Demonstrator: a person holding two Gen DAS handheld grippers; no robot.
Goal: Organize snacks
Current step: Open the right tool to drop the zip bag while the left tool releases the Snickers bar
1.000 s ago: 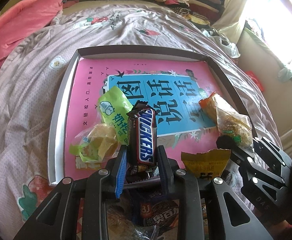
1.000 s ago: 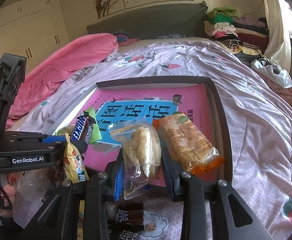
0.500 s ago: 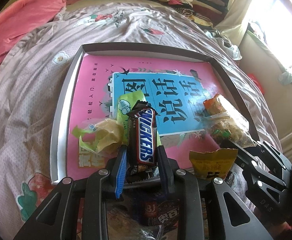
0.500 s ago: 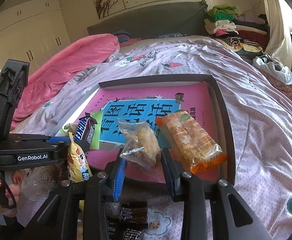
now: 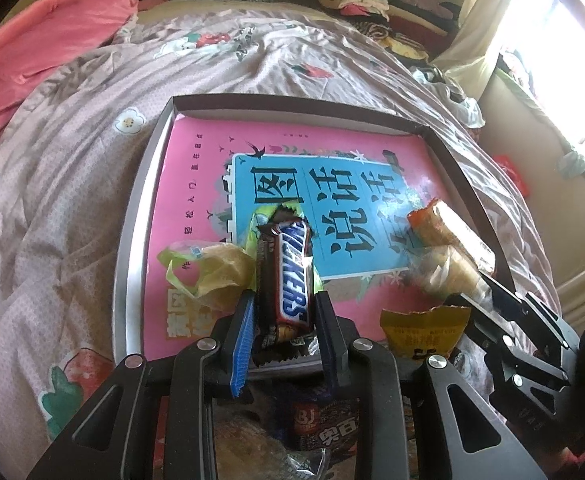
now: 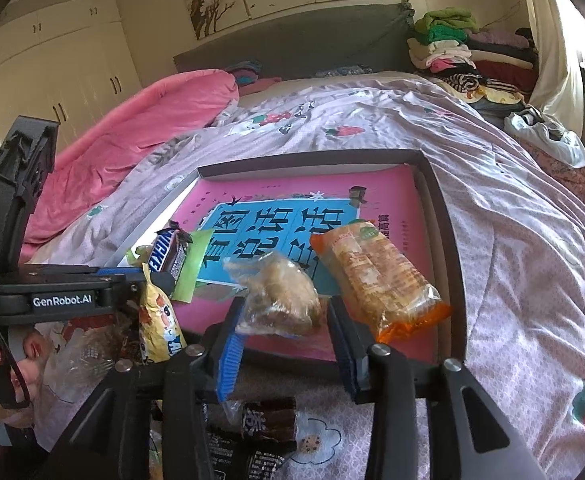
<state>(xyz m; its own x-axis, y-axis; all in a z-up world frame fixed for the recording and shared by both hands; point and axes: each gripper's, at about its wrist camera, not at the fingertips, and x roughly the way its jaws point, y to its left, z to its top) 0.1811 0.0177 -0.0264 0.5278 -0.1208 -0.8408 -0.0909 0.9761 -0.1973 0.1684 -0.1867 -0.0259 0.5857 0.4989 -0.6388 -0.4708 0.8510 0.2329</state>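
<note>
Left gripper (image 5: 284, 312): jaws drawn in tight on a Snickers bar (image 5: 290, 276), pads pinching the lower part of the wrapper, bar standing up and out between them over the near edge of the shallow tray (image 5: 132, 240). Just left of the bar, resting on the pink book (image 5: 196, 184) lining the tray, a clear-wrapped pale pastry (image 5: 216, 276), with a green packet (image 5: 258, 226) poking out behind the bar. Right gripper (image 6: 284, 320): jaws just been widening, now spread with a visible gap on either side of a clear bag of brown pastry (image 6: 278, 294) lying between the fingers on the book's near edge; pads not pressing it. Touching that bag on its right side, an orange-ended pack of biscuits (image 6: 380, 280), also inside the tray. Outside the tray, near the front, a yellow snack pouch (image 6: 158, 316) standing among other wrapped snacks on the flowered bedspread (image 6: 512, 240).
</note>
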